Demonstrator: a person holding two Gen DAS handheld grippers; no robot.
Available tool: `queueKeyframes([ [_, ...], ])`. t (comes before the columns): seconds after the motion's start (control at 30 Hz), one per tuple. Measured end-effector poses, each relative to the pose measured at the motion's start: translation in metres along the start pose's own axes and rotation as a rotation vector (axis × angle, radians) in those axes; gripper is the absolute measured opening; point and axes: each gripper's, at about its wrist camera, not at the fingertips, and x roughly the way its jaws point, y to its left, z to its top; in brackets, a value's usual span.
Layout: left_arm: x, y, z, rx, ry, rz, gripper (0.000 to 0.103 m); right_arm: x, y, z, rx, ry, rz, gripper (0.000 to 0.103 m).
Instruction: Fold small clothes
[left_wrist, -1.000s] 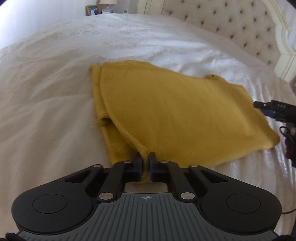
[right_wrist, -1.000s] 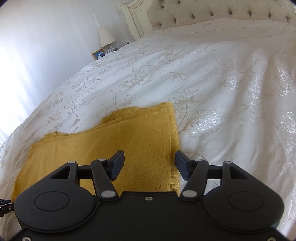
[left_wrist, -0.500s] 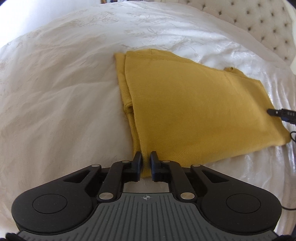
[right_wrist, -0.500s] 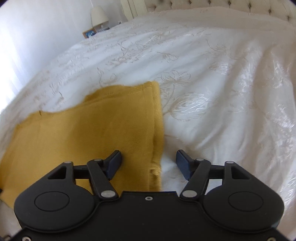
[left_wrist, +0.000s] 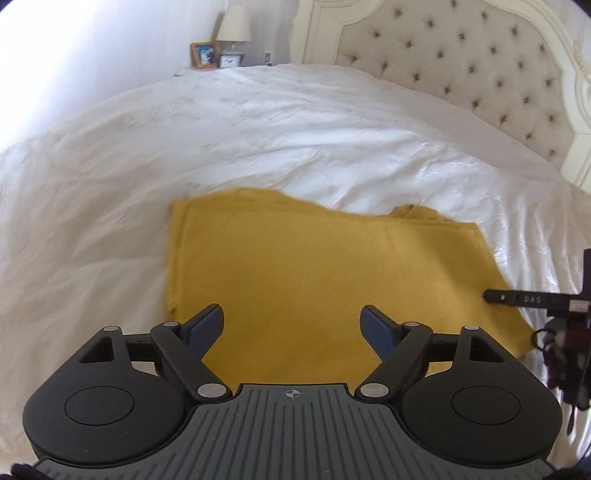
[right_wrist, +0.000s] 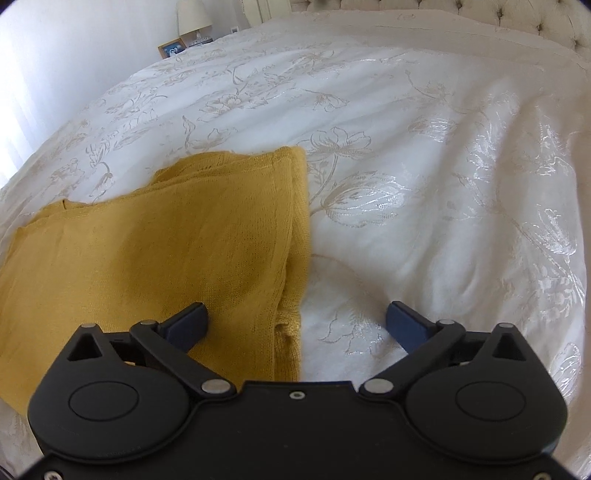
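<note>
**Both hand-held grippers releasing over a folded yellow garment**

Left hand-held gripper (left_wrist: 293, 325) hovers above the near edge of the yellow garment (left_wrist: 314, 280), its jaws opening with nothing clamped between them; the cloth lies flat beneath, free of the pads. Right hand-held gripper (right_wrist: 295, 321) straddles the garment's right-hand folded edge (right_wrist: 295, 236), jaws likewise opening and empty, 1 finger (right_wrist: 188, 325) above the cloth and the other above the bare bedspread (right_wrist: 443, 184). The garment lies on the bed as a rough rectangle of at least 2 layers, with a small lump of fabric showing at its far edge. A headboard (left_wrist: 461, 66) and a lamp (left_wrist: 233, 22) stand beyond.

Judged from this layout, 1 fold is laid down and the release is the step in hand. To do it well, each hand-held gripper should lift straight off with jaws fully clear, so that no pad drags the top layer askew. Any further fold probably calls for pinching both layers at matching corners, keeping the edges aligned; the soft knit may slide or bunch if pulled unevenly.
</note>
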Motion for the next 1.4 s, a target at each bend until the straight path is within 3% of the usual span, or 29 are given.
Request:
queueKeyframes([
  [0.33, 0.068, -0.059, 0.046, 0.079, 0.013, 0.058, 0.082, 0.001, -0.002, 0.001, 0.006, 0.009, 0.013, 0.102],
  [0.53, 0.113, -0.062, 0.058, 0.081, 0.078, 0.144, 0.082, 0.002, -0.003, 0.001, 0.008, 0.014, 0.020, 0.102],
  [0.67, 0.146, -0.065, 0.051, 0.105, 0.165, 0.191, 0.082, 0.002, -0.004, 0.002, 0.012, 0.018, 0.027, 0.102],
  [0.73, 0.158, -0.067, 0.044, 0.119, 0.188, 0.219, 0.094, 0.002, -0.005, 0.002, 0.016, 0.019, 0.031, 0.103],
  [0.8, 0.161, -0.069, 0.041, 0.130, 0.173, 0.264, 0.103, 0.003, -0.005, 0.002, 0.017, 0.021, 0.033, 0.103],
  [1.07, 0.159, -0.064, 0.047, 0.117, 0.220, 0.225, 0.103, 0.004, -0.007, 0.003, 0.032, 0.025, 0.039, 0.103],
  [1.17, 0.150, -0.063, 0.054, 0.097, 0.228, 0.223, 0.098, 0.005, -0.009, 0.003, 0.049, 0.022, 0.049, 0.103],
  [1.2, 0.143, -0.065, 0.053, 0.088, 0.220, 0.218, 0.092, 0.005, -0.010, 0.003, 0.055, 0.020, 0.053, 0.103],
  [1.4, 0.104, -0.090, 0.021, 0.164, 0.209, 0.198, 0.092, 0.004, -0.014, 0.004, 0.083, 0.019, 0.069, 0.103],
])
